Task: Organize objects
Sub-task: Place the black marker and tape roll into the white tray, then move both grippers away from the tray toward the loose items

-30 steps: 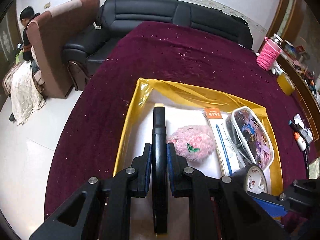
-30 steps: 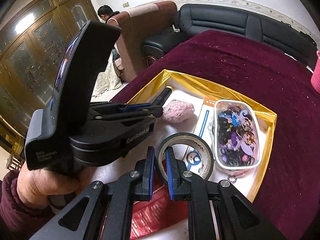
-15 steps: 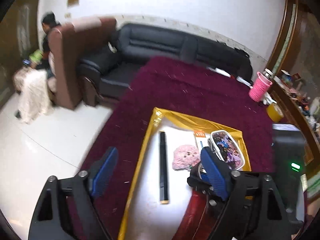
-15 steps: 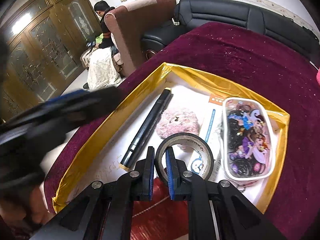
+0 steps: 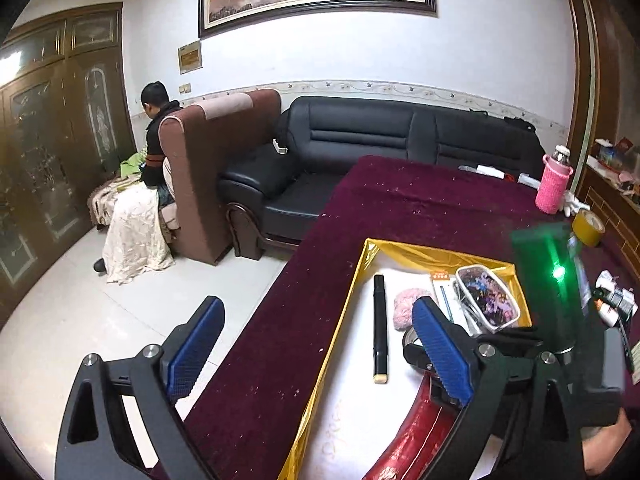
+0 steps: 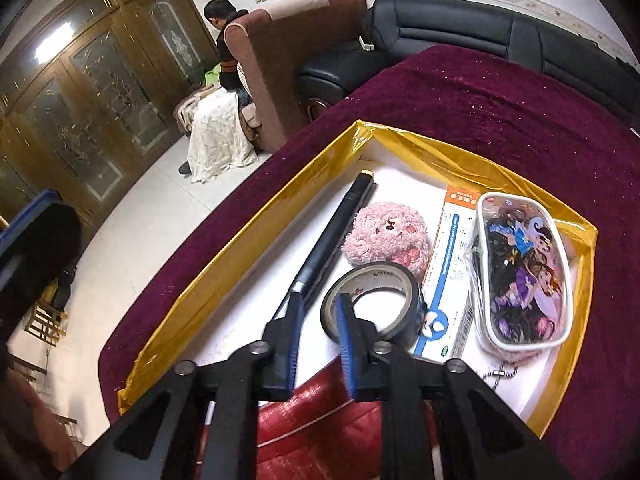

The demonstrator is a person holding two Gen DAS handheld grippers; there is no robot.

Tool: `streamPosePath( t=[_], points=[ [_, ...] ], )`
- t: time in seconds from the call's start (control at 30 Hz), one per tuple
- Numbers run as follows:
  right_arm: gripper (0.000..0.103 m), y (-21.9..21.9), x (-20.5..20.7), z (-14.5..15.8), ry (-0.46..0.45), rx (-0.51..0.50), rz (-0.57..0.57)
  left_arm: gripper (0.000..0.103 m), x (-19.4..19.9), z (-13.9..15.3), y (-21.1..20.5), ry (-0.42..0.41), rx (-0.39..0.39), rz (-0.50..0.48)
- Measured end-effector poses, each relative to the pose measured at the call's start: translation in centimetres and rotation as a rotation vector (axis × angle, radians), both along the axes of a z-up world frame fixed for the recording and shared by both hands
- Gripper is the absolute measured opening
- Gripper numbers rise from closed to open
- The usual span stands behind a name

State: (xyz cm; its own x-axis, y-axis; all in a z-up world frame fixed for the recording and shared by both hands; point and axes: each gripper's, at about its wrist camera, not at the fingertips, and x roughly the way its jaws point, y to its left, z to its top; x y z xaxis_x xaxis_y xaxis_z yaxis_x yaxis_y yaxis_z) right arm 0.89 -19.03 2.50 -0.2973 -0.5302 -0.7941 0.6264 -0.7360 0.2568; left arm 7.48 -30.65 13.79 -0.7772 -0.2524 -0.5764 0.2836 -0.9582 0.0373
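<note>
A gold-rimmed white tray on the purple-clothed table holds a black marker, a pink plush, a blue-and-white card pack, a cartoon pencil case and a black tape roll. My right gripper is opening. The roll's near wall sits loosely between its jaws, against the right pad, with a gap at the left pad. My left gripper hangs wide open and empty above the table's left edge, short of the marker. In the left wrist view the right gripper's body hides part of the tray.
A red packet lies at the tray's near end. A pink bottle and a yellow tape roll stand at the table's far right. A black sofa and a brown armchair with a seated person lie beyond.
The left gripper let go of the black marker, opened wide and drew back and up; the marker now lies in the tray. The right gripper's jaws have parted from the tape roll.
</note>
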Motion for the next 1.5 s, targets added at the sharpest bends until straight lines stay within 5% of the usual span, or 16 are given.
streamPosePath(
  t=[0.23, 0.43, 0.97, 1.5],
  points=[
    [0.06, 2.6, 2.4, 2.0, 0.05, -0.052, -0.017, 0.095, 1.7, 0.3, 1.2, 0.002, -0.015, -0.007],
    [0.07, 5.7, 5.2, 3.5, 0.119, -0.068, -0.05, 0.095, 2.3, 0.9, 3.0, 0.001, -0.039, -0.034],
    [0.077, 13.8, 7.3, 3.5, 0.152, -0.114, -0.152, 0.096, 2.9, 2.1, 11.0, -0.019, -0.15, -0.139],
    [0.079, 27.2, 6.7, 2.9, 0.134, -0.203, -0.388, 0.097, 0.9, -0.1, 23.6, -0.101, -0.265, -0.364]
  ],
)
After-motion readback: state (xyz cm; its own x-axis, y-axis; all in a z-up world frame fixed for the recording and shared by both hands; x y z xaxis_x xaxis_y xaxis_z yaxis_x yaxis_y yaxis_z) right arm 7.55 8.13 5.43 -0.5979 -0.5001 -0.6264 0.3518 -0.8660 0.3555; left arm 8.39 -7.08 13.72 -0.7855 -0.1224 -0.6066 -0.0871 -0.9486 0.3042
